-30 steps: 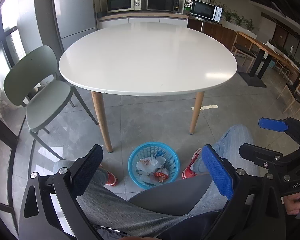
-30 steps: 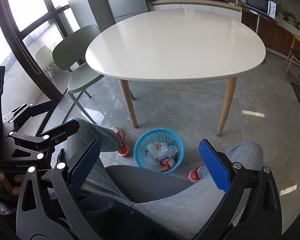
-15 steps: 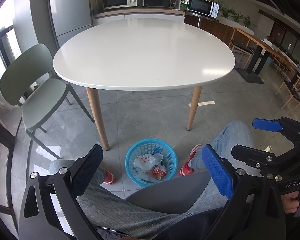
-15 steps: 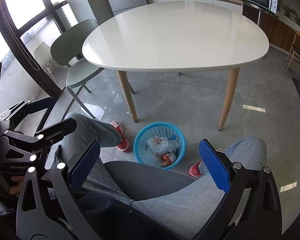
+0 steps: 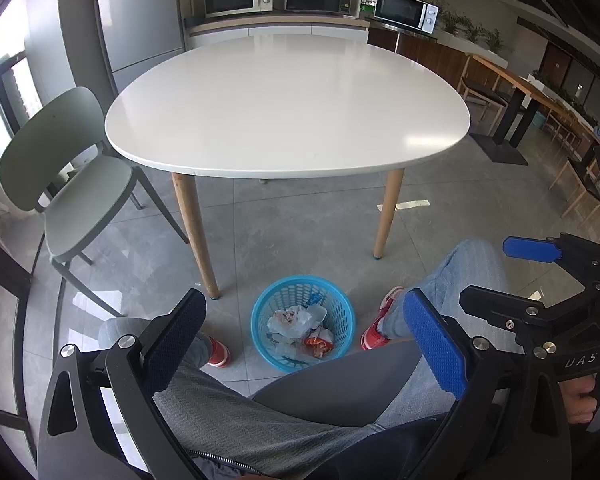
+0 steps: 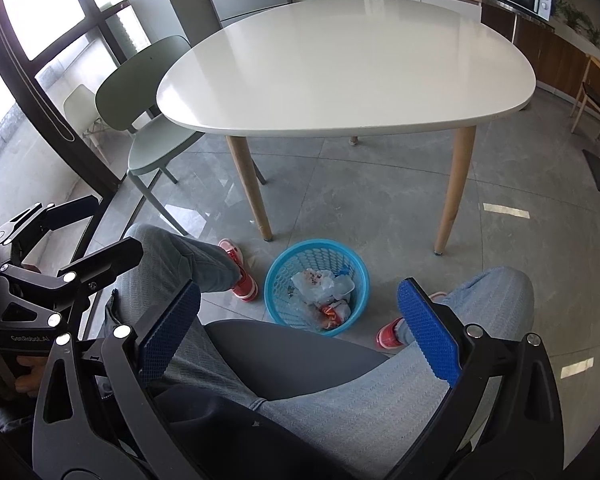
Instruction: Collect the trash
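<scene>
Trash (image 5: 300,330) fills blue basket (image 5: 260,332), individual pieces hard to distinguish.

A seated person's legs (image 6: 380,392) are filling the near foreground, with the right gripper (image 6: 298,328) hanging wide open above them. A blue basket (image 6: 278,280) holding crumpled trash (image 6: 324,292) is standing on the floor between red shoes (image 6: 240,272), near the white table (image 6: 348,68). The left gripper (image 6: 88,228) is showing at left, jaws apart.

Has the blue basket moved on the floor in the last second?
No. The blue basket sits in the same spot beside the near table leg, between the red shoes; only the cameras shifted.
</scene>
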